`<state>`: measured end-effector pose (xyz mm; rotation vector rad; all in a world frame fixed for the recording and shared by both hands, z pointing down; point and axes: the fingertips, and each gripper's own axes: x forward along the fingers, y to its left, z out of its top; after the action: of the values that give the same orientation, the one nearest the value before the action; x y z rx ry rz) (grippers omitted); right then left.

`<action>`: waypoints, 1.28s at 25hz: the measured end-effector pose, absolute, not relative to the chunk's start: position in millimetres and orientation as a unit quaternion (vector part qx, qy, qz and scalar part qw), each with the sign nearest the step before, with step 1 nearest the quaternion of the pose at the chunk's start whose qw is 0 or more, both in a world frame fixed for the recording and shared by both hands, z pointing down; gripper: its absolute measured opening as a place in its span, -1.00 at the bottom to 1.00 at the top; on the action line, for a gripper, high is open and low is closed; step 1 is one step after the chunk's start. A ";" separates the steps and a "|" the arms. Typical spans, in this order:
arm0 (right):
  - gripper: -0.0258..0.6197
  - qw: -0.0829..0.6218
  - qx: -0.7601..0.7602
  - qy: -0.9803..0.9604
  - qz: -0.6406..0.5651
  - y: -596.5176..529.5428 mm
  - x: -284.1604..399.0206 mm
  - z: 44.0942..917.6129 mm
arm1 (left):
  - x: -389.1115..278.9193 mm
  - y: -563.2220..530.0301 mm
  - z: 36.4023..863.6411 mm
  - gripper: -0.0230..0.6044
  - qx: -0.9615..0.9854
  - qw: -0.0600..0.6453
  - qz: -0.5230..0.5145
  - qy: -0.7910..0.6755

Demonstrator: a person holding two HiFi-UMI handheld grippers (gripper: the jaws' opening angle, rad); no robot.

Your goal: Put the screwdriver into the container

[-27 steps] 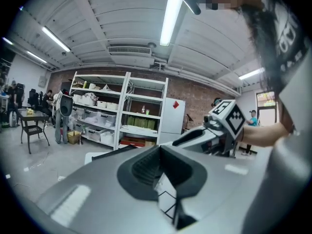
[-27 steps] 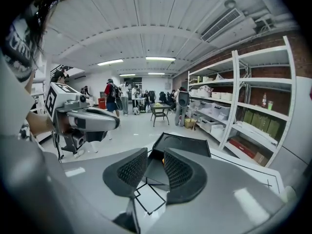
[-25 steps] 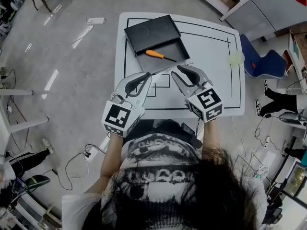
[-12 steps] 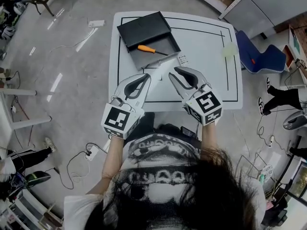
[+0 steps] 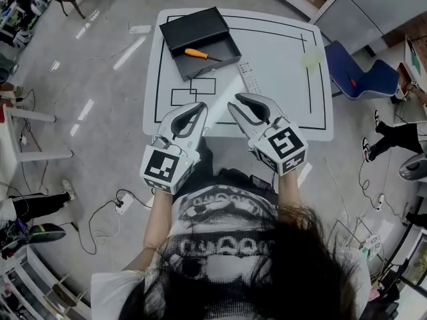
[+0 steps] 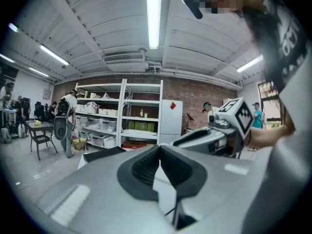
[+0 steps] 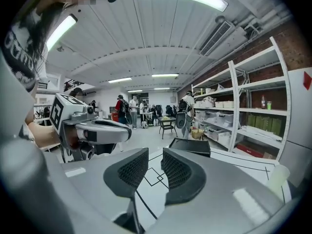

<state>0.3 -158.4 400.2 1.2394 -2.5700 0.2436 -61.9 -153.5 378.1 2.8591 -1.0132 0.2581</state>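
The orange-handled screwdriver (image 5: 200, 54) lies inside the black container (image 5: 193, 27) at the far left corner of the white table (image 5: 280, 92). Both grippers hover over the table's near edge, close to the person's body and well short of the container. My left gripper (image 5: 200, 105) (image 6: 159, 147) has its pads meeting at the tip, with nothing in them. My right gripper (image 5: 237, 101) (image 7: 155, 165) stands open with a clear gap and nothing between its pads; its jaws have just closed a little. In the right gripper view the container (image 7: 190, 146) sits ahead on the table.
A small white keypad-like object (image 5: 248, 77) lies mid-table and a pale round thing (image 5: 311, 57) sits near the right edge. A blue chair (image 5: 360, 79) stands to the right. Cables and a power strip (image 5: 140, 29) lie on the floor at left.
Both grippers have drawn back from the container toward the person, from mid-table to the near edge. The screwdriver stays in the container.
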 end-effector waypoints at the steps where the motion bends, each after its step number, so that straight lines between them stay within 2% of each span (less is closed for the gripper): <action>1: -0.62 0.135 0.426 -0.891 0.085 -150.0 1.0 399.9 | -59.9 -144.7 377.8 -0.93 0.937 0.048 0.085 -0.335; 16: -0.92 0.077 0.415 -0.902 0.094 -53.8 10.7 392.5 | -50.6 -36.6 378.8 -0.93 0.924 0.040 0.096 -0.368; 32: -0.92 0.071 0.423 -0.901 0.062 0.2 10.9 384.5 | -51.6 18.3 388.7 -0.93 0.924 0.045 0.115 -0.363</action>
<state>10.9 0.2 384.5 1.2711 -2.7104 0.1866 -51.6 18.3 388.7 2.8216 -1.1073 0.3501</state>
